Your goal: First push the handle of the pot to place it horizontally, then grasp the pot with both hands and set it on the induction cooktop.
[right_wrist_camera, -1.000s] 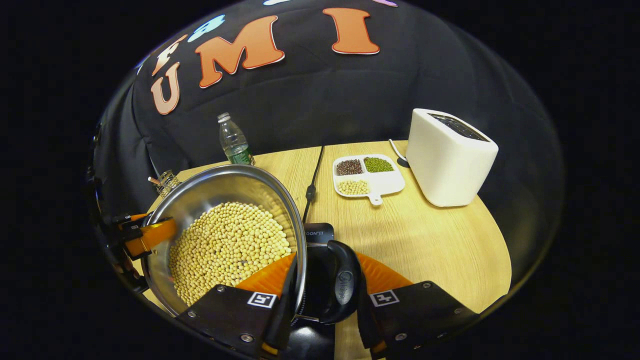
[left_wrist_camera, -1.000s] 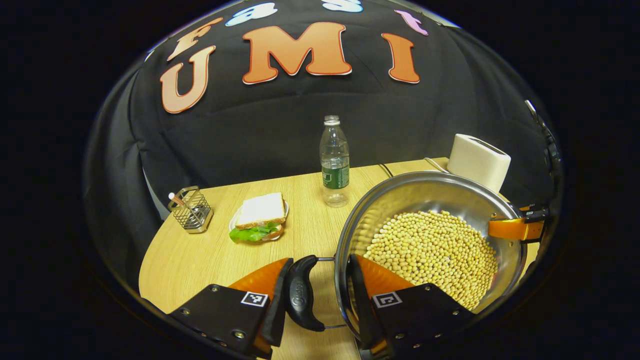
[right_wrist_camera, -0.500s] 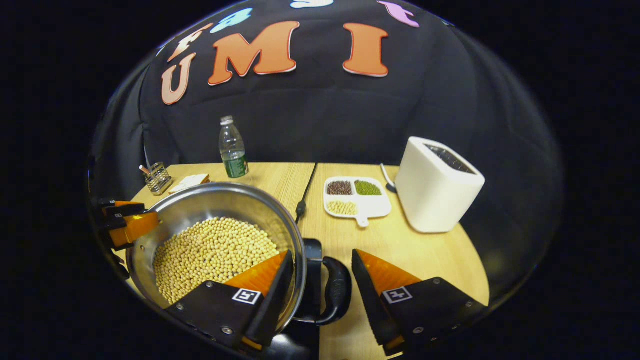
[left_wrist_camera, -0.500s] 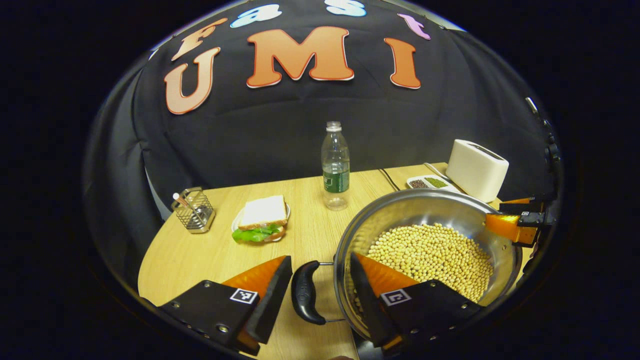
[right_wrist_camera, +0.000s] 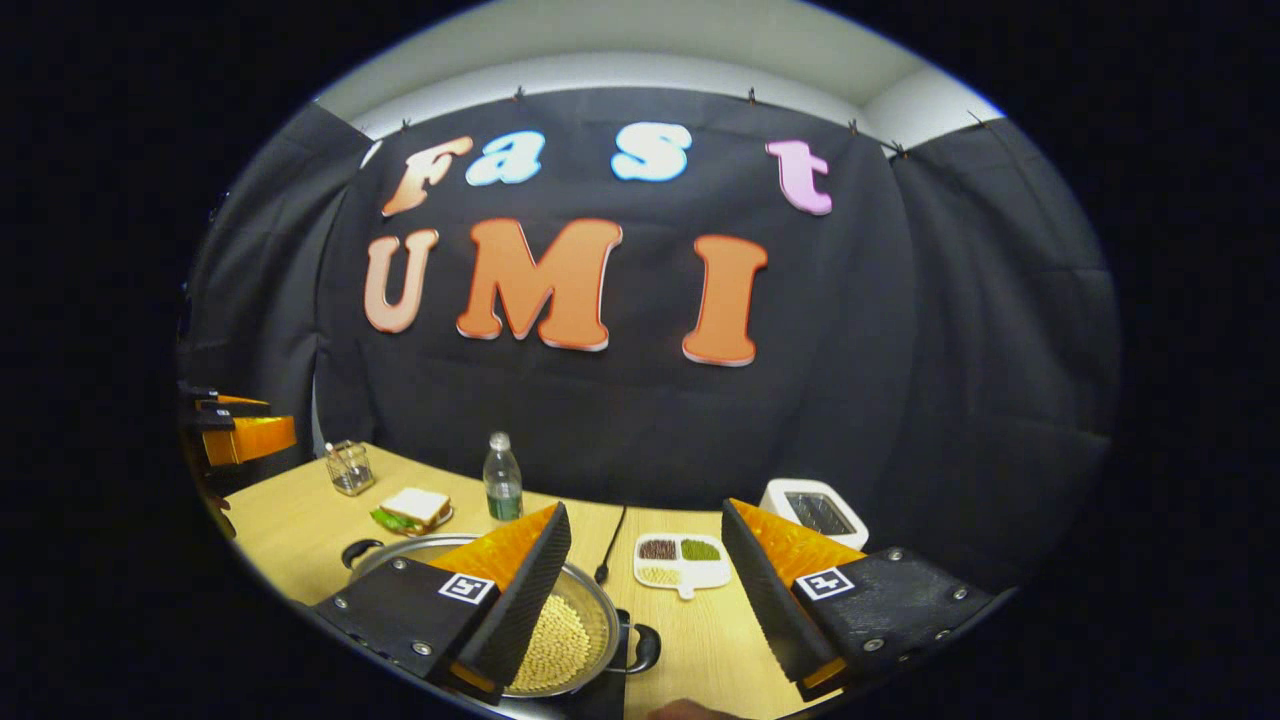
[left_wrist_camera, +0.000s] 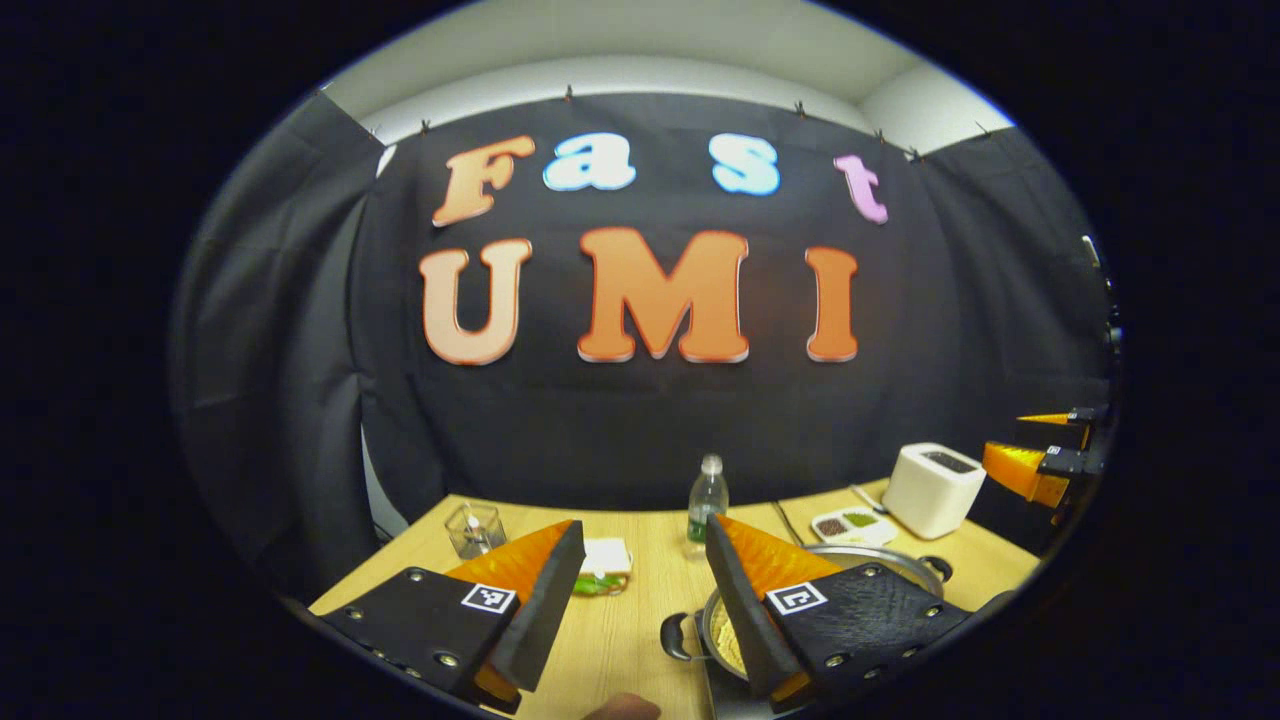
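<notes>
A: Biggest first? Wood table (left_wrist_camera: 640,640), low in both views. Pot (right_wrist_camera: 585,625) of beans sits on the dark induction cooktop (right_wrist_camera: 600,700), bottom centre of right gripper view.
B: Side handle (right_wrist_camera: 645,648) lies level. Smaller stuff?
A: Toaster (left_wrist_camera: 932,490), divided tray (right_wrist_camera: 682,560), bottle (right_wrist_camera: 502,490), sandwich (right_wrist_camera: 412,510).
B: Tools?
A: Left gripper (left_wrist_camera: 640,565) spread wide, holding nothing, above pot. Right gripper (right_wrist_camera: 645,555) likewise spread, empty.

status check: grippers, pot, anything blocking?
Left gripper and right gripper open, raised above table. Pot of beans released, both handles free, on dark cooktop. Nothing blocking.
</notes>
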Motion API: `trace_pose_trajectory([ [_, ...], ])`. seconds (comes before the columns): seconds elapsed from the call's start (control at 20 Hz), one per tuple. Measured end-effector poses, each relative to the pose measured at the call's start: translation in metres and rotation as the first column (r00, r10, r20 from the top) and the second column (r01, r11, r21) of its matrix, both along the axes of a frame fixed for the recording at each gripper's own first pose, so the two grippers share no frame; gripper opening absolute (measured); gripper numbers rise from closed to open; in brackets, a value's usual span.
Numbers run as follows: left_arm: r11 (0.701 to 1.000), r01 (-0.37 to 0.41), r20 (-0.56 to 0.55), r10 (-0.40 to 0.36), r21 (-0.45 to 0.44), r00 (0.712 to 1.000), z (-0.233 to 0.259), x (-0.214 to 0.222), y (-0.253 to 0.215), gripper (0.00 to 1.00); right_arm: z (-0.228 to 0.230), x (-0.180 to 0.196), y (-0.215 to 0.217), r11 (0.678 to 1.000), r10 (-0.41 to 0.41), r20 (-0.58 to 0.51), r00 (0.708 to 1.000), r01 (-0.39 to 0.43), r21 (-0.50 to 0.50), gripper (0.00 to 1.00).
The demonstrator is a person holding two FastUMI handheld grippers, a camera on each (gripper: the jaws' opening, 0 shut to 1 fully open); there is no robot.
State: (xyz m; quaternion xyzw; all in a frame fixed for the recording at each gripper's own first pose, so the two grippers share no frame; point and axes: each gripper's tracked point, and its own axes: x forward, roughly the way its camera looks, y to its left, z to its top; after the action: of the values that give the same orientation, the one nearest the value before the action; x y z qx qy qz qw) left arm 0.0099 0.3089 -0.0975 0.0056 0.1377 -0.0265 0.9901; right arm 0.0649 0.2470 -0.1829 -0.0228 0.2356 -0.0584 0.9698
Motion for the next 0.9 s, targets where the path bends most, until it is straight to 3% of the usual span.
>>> trace_pose_trajectory([
  [0.25, 0.999, -0.035, 0.226, 0.037, -0.011, 0.973, 0.128, -0.036, 0.016, 0.76, 0.104, -0.002, 0.004, 0.999, 0.032, 0.181, 0.983, -0.029, -0.017, 0.95],
  [0.3, 0.999, -0.044, 0.245, 0.048, -0.021, 0.968, 0.146, -0.044, 0.024, 0.82, 0.121, -0.004, 0.004, 0.999, 0.040, 0.202, 0.978, -0.038, -0.016, 0.95],
  [0.55, 0.995, -0.089, 0.342, 0.097, -0.038, 0.935, 0.237, -0.079, 0.066, 0.83, 0.200, -0.011, 0.000, 0.998, 0.066, 0.313, 0.947, -0.061, -0.026, 0.97],
  [0.65, 0.991, -0.132, 0.374, 0.136, -0.037, 0.917, 0.259, -0.090, 0.087, 0.82, 0.222, -0.014, -0.003, 0.998, 0.062, 0.345, 0.937, -0.056, -0.028, 0.93],
  [0.9, 0.978, -0.204, 0.423, 0.200, -0.035, 0.884, 0.297, -0.121, 0.126, 0.83, 0.279, -0.022, 0.004, 0.995, 0.096, 0.408, 0.908, -0.097, -0.019, 0.96],
])
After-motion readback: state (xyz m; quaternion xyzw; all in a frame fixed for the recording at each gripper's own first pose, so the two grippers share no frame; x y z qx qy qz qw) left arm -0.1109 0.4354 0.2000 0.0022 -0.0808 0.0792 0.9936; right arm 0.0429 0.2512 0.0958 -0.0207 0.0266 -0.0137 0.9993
